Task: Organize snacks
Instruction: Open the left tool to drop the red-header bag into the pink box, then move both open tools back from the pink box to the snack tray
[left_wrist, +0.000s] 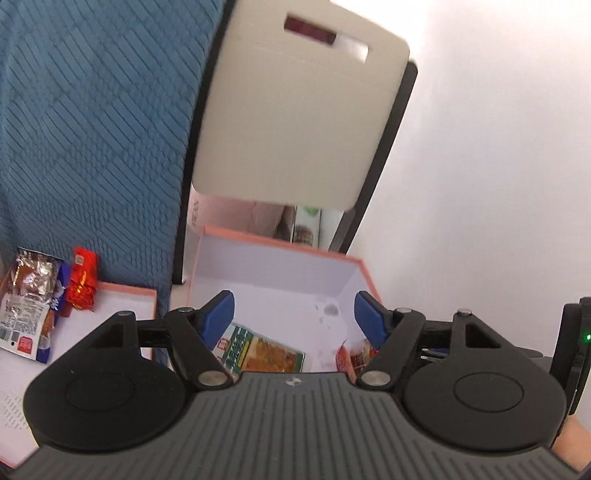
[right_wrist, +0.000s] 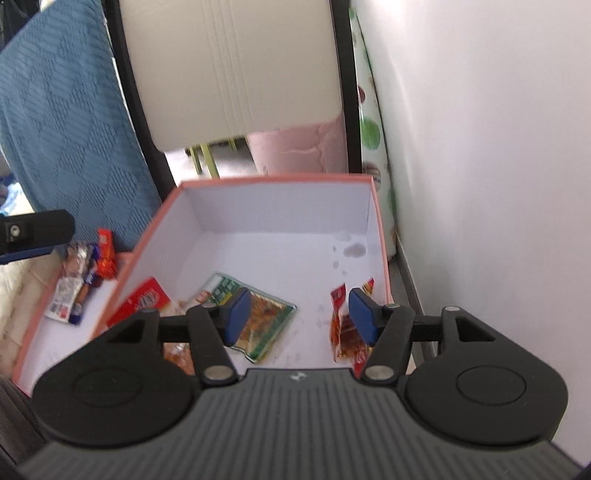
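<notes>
A pink-edged white box (right_wrist: 280, 225) holds a green snack packet (right_wrist: 269, 317), a red packet (right_wrist: 147, 299) at its left wall and a red-orange packet (right_wrist: 341, 325) at its right side. My right gripper (right_wrist: 297, 314) hangs open above the box floor, nothing between its blue pads. My left gripper (left_wrist: 293, 317) is also open and empty over the same box (left_wrist: 273, 266), with the green packet (left_wrist: 258, 349) below it. Beside the box, a shallow lid tray (left_wrist: 122, 295) carries a red snack (left_wrist: 83, 282), a foil packet (left_wrist: 31, 280) and others.
A cream chair back (left_wrist: 295, 107) with black frame stands behind the box. A blue quilted cloth (left_wrist: 92, 129) hangs at the left. A white wall (right_wrist: 498, 184) runs along the right. Part of the other gripper (right_wrist: 33, 230) shows at the left edge.
</notes>
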